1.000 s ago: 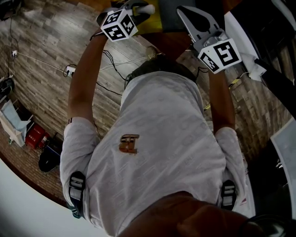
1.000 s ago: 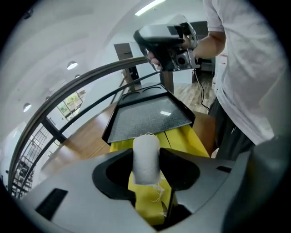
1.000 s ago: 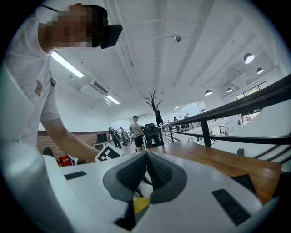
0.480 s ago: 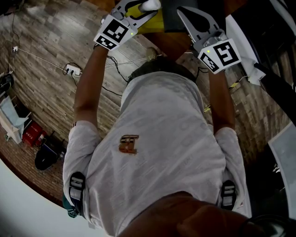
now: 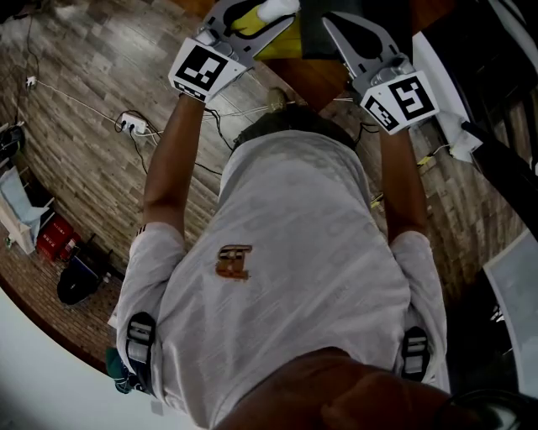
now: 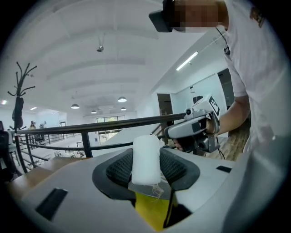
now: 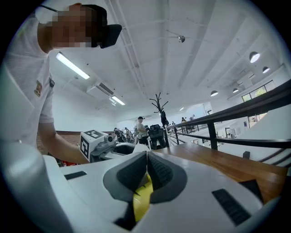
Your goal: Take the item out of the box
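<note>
My left gripper [image 5: 262, 12] is raised at the top of the head view, shut on a white cylinder-shaped item [image 5: 277, 9]. In the left gripper view the white item [image 6: 145, 158] stands upright between the black pads [image 6: 117, 168], with the yellow box [image 6: 152, 211] under it. My right gripper [image 5: 338, 25] is beside it, jaws together. In the right gripper view its pads [image 7: 132, 175] meet, and a strip of the yellow box [image 7: 143, 200] sits pinched in the slit. The left gripper [image 7: 116, 146] shows just to its left.
A wooden table top [image 7: 218, 161] and a black railing [image 7: 236, 119] lie ahead. On the wood floor are cables with a power strip [image 5: 126, 128] and a red object [image 5: 52, 238]. A coat stand [image 7: 159, 111] and some people stand far off.
My left gripper has risen and turned toward the right gripper, with the white item in it; its marker cube now shows another face. The right gripper has stayed put.
</note>
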A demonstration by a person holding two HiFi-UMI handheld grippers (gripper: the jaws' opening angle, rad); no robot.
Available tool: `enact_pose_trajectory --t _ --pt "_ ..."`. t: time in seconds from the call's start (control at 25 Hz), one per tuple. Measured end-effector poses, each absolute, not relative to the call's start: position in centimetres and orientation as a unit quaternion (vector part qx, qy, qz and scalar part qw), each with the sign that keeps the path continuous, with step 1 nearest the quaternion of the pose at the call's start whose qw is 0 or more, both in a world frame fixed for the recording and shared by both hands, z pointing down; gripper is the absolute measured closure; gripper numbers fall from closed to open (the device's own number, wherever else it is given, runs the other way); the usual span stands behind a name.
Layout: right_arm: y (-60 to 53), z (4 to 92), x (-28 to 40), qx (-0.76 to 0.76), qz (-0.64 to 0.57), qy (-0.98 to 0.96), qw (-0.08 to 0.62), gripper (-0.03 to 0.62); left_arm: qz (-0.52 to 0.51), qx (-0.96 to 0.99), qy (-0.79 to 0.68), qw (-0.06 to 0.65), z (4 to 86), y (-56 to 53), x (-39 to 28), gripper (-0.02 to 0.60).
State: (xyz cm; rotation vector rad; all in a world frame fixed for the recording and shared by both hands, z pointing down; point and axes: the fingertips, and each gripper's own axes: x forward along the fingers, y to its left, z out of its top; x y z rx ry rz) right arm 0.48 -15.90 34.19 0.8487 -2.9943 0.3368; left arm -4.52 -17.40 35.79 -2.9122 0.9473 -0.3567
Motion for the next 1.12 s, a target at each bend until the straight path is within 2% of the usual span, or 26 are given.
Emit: enact_pose_trajectory --t 0.28,0.64,1.12 --pt "-15.4 33.4 -0.3 0.262 0.103 -0.96 0.0 0.562 -0.065 -0.945 0.319 0.037 33.2 -16.1 -4.3 0.38" --pt "-14.2 32.4 -1.2 0.259 0.095 -0.961 -0.013 0.562 0.0 -0.936 0.352 0.012 30.6 -14.5 -5.4 0.38" --pt "-12.5 30.6 -2.1 0.26 0.08 -0.962 -0.026 0.563 0.046 -0.927 0.372 0.009 28.2 -12.8 -7.1 0.38"
